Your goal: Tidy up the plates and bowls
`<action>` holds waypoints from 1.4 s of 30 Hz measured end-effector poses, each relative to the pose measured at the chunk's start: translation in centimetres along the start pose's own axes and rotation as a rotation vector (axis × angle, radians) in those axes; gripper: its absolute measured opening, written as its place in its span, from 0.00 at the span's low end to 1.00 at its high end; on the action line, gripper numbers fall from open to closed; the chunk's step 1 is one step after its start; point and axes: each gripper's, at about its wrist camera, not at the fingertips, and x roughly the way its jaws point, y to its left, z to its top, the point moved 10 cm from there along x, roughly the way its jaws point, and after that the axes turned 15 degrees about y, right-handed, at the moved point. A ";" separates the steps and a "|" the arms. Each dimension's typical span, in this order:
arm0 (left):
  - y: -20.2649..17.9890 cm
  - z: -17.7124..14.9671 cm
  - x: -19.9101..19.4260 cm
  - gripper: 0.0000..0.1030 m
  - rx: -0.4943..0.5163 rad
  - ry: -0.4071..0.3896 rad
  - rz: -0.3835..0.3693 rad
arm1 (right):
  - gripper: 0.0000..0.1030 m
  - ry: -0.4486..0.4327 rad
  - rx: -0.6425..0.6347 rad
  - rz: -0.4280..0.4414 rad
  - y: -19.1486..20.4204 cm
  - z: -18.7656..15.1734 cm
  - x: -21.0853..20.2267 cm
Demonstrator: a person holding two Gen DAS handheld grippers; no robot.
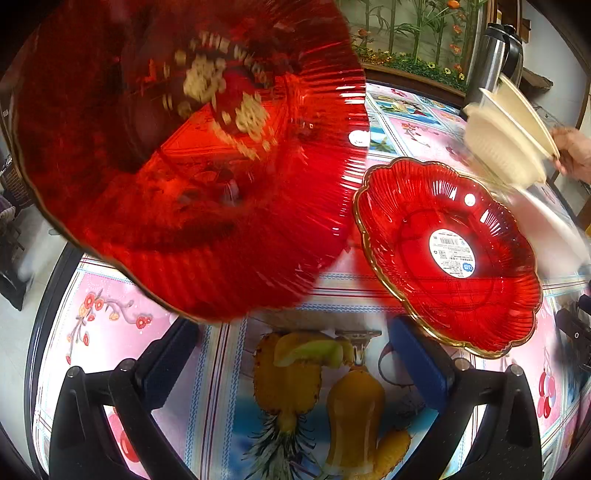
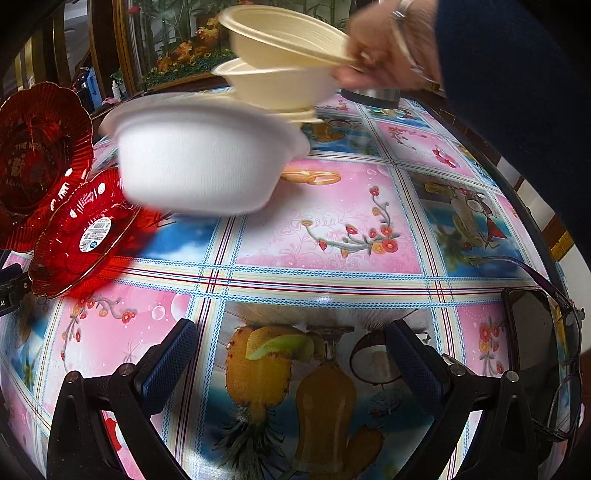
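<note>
A scalloped red glass plate with a gold rim [image 1: 448, 254] lies on the flowered plastic tablecloth [image 2: 332, 221], and a second red plate [image 1: 192, 155] hangs blurred in the air beside it. A bare hand [image 2: 384, 55] holds cream disposable bowls [image 2: 280, 59] above a blurred white bowl [image 2: 203, 158]. The left gripper [image 1: 295, 365] and the right gripper [image 2: 291, 363] are both wide open (nothing between the fingers).

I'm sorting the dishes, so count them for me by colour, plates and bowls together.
Red glass plates: 2, a blurred one and a labelled one.
Cream bowls: 2, upper, lower.
White bowl: 1.
Total: 5
</note>
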 end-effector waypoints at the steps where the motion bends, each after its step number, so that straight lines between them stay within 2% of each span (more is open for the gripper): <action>1: 0.0 0.0 0.0 1.00 0.000 0.000 0.000 | 0.99 0.000 0.000 0.000 0.0 0.0 0.0; 42: -0.2 0.0 -0.2 1.00 0.002 0.000 0.000 | 0.99 0.001 0.001 0.000 0.1 0.0 0.0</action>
